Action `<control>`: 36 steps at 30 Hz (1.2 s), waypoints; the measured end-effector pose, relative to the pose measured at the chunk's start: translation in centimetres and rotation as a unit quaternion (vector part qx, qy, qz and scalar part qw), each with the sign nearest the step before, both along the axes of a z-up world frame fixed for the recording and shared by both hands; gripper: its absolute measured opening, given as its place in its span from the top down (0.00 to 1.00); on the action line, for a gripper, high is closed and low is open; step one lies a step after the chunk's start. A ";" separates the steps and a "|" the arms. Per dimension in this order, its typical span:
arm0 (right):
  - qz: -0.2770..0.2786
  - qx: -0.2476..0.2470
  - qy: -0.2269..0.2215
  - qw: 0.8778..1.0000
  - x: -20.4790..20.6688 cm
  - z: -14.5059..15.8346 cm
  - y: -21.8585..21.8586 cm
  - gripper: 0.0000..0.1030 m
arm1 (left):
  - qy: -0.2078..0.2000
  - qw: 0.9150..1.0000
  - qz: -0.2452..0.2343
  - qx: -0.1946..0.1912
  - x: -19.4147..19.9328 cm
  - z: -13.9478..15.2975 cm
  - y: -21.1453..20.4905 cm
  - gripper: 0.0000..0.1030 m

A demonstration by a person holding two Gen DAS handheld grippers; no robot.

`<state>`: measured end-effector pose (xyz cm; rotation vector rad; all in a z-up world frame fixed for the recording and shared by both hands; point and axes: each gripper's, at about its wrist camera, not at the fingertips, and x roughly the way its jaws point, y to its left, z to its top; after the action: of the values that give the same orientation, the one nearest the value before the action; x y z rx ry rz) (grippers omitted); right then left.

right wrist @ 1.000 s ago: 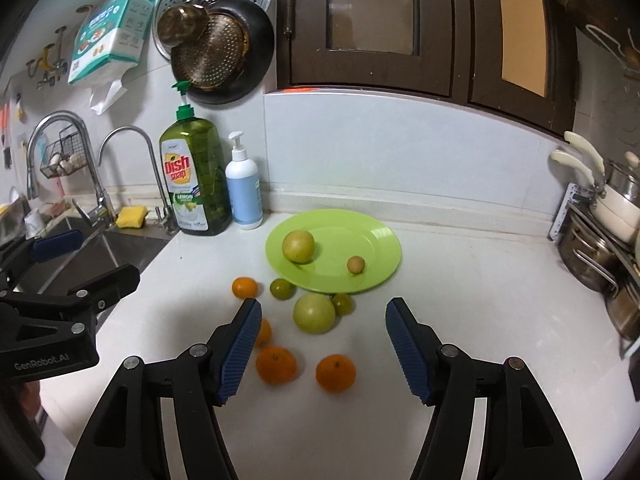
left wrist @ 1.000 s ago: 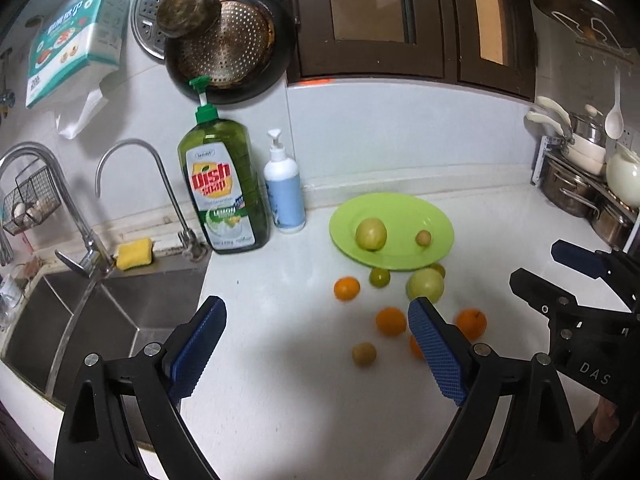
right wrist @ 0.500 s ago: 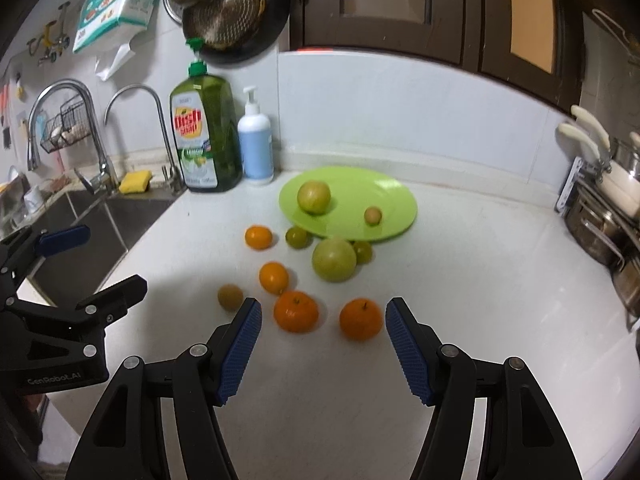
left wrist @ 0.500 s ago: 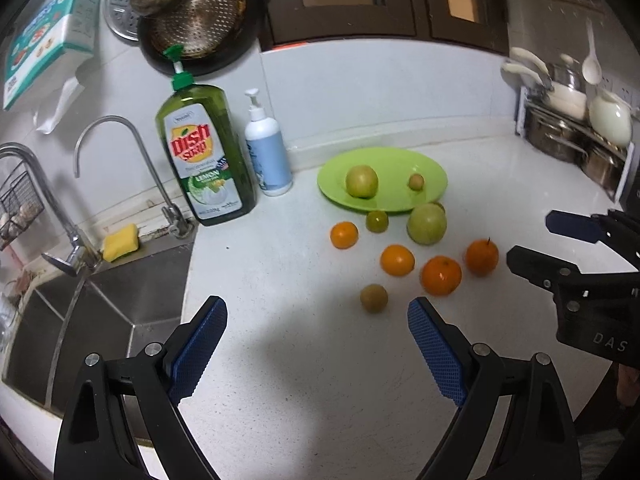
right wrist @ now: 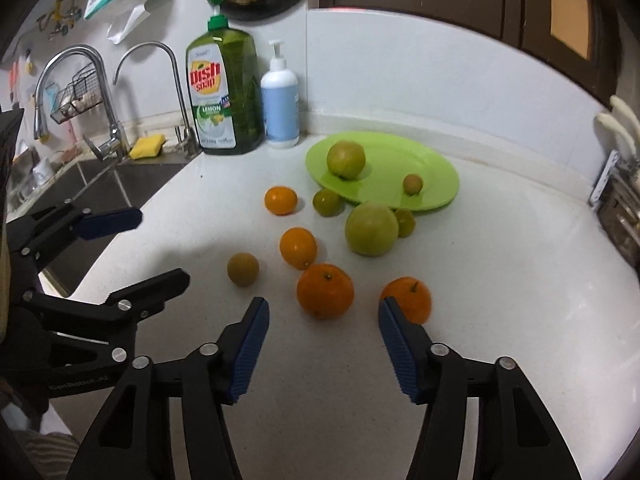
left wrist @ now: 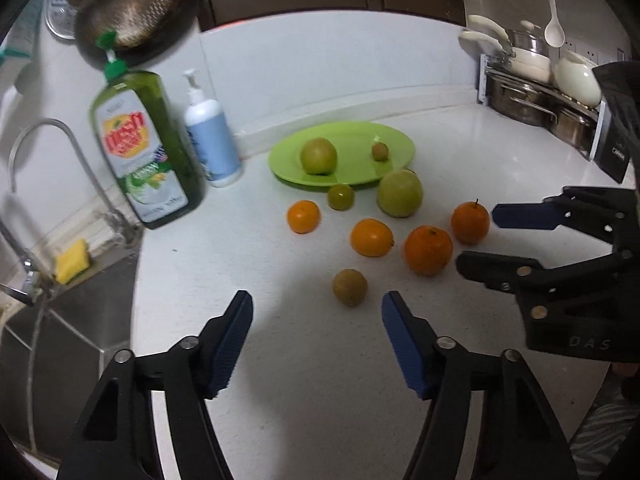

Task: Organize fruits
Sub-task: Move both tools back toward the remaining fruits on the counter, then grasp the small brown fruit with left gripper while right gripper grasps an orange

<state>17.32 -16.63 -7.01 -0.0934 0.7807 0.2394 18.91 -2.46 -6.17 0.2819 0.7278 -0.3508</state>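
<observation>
A green plate (left wrist: 352,142) (right wrist: 432,168) near the back wall holds a green apple (left wrist: 318,155) (right wrist: 346,159) and a small brown fruit (left wrist: 379,151) (right wrist: 412,184). Several oranges and green fruits lie loose on the white counter in front of it. My left gripper (left wrist: 316,312) is open and empty, just short of a small brownish fruit (left wrist: 349,287) (right wrist: 243,269). My right gripper (right wrist: 322,316) is open and empty; a large orange (right wrist: 325,290) (left wrist: 427,250) sits just ahead between its fingers, and another orange (right wrist: 408,298) is by its right finger.
A green dish soap bottle (left wrist: 144,152) (right wrist: 224,92) and a white-blue pump bottle (left wrist: 212,136) (right wrist: 280,100) stand at the back left. A sink (left wrist: 60,320) with taps and a yellow sponge (left wrist: 72,266) lies left. Pots on a rack (left wrist: 540,96) stand at the right.
Both grippers have moved down and forward toward the loose fruit. The fruit appears larger and nearer. Both stay open and empty.
</observation>
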 end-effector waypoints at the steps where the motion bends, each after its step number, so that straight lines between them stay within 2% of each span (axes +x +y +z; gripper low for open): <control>1: 0.000 0.004 0.005 1.000 0.3 -0.2 0.0 0.46 | 0.005 1.000 -0.003 -0.003 0.3 -0.2 0.0 0.39; 15: 0.012 0.017 0.054 0.998 4.0 -2.6 0.2 0.51 | 0.064 0.997 -0.031 -0.010 3.4 -2.9 -1.4 0.56; 22: 0.017 0.026 0.075 0.997 4.9 -3.6 0.2 0.52 | 0.073 0.997 -0.024 -0.017 4.4 -3.5 -1.7 0.64; 31: 0.016 0.028 0.082 0.996 5.3 -3.8 0.0 0.56 | 0.086 0.996 -0.024 -0.022 4.9 -4.0 -2.0 0.73; 36: 0.016 0.027 0.082 0.996 5.4 -3.8 0.1 0.57 | 0.086 0.996 -0.020 -0.023 4.8 -4.0 -1.9 0.73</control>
<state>22.72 -16.53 -10.79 -0.0350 0.9350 0.3019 23.72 -4.39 -10.17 0.2236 0.8829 -0.4333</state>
